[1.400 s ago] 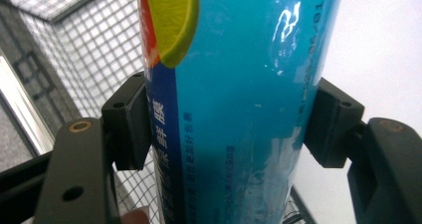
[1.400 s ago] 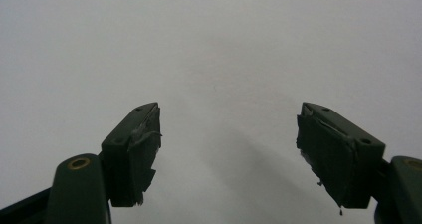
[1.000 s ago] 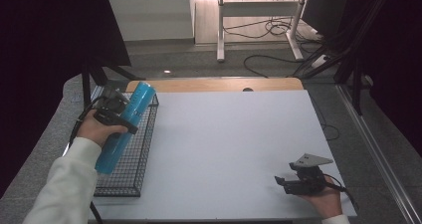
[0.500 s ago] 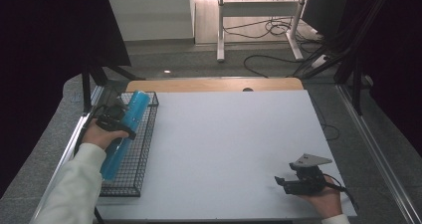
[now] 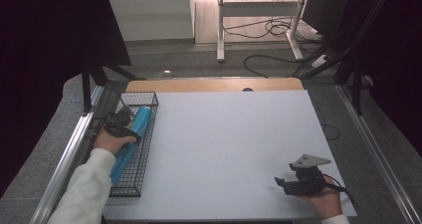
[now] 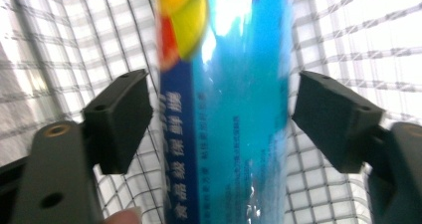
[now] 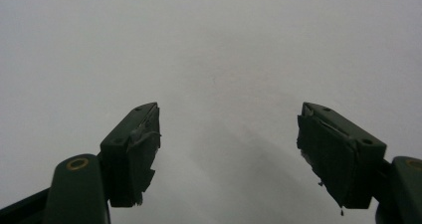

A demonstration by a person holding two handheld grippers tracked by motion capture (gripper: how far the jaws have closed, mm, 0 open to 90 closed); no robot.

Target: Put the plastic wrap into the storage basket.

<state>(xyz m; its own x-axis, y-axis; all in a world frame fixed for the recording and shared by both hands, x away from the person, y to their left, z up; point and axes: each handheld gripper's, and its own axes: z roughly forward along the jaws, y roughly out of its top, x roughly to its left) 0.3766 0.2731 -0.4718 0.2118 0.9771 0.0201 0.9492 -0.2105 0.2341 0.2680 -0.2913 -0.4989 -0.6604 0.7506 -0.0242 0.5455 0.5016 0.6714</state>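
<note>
Nearest the person, the right gripper (image 5: 287,183) rests low on the white table (image 5: 224,144) at its near right corner, jaws spread wide with nothing between them, bare tabletop ahead of it. Over on the left, the left gripper (image 5: 121,128) is down inside the wire basket (image 5: 145,149) at the table's left edge. Its jaws stand apart on either side of a blue tube (image 6: 229,124), a sliver of gap showing at each pad, so no squeeze on it. The tube lies lengthwise in the basket, pointing away toward the far end.
</note>
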